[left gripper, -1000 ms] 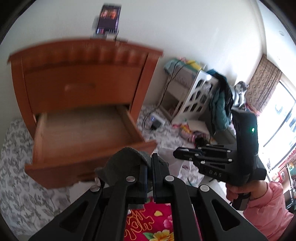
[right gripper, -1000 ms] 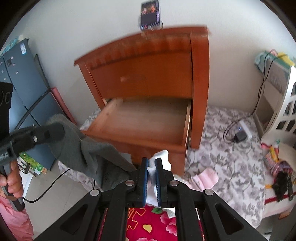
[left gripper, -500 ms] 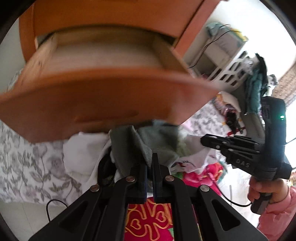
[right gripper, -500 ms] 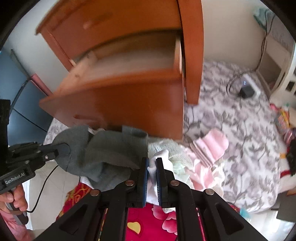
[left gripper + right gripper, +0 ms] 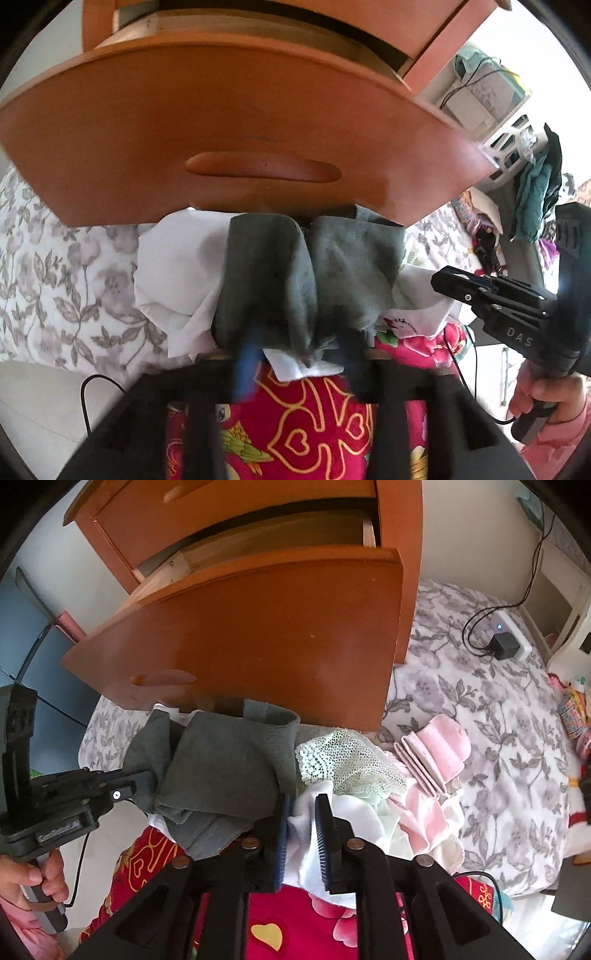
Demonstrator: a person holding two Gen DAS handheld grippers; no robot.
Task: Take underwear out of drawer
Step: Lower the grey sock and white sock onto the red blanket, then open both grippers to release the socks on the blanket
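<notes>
Both claws are opening: left (image 5: 295, 354) around soft grey underwear (image 5: 310, 273), right (image 5: 303, 834) around white cloth (image 5: 306, 845).

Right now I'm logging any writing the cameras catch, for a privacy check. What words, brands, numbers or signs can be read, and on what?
"DAS": on the side of the right gripper, in the left wrist view.
A white label on the left gripper, in the right wrist view: too blurred to read.
Small print on the white cloth under the grey underwear: too small to read.
Nothing else legible.
</notes>
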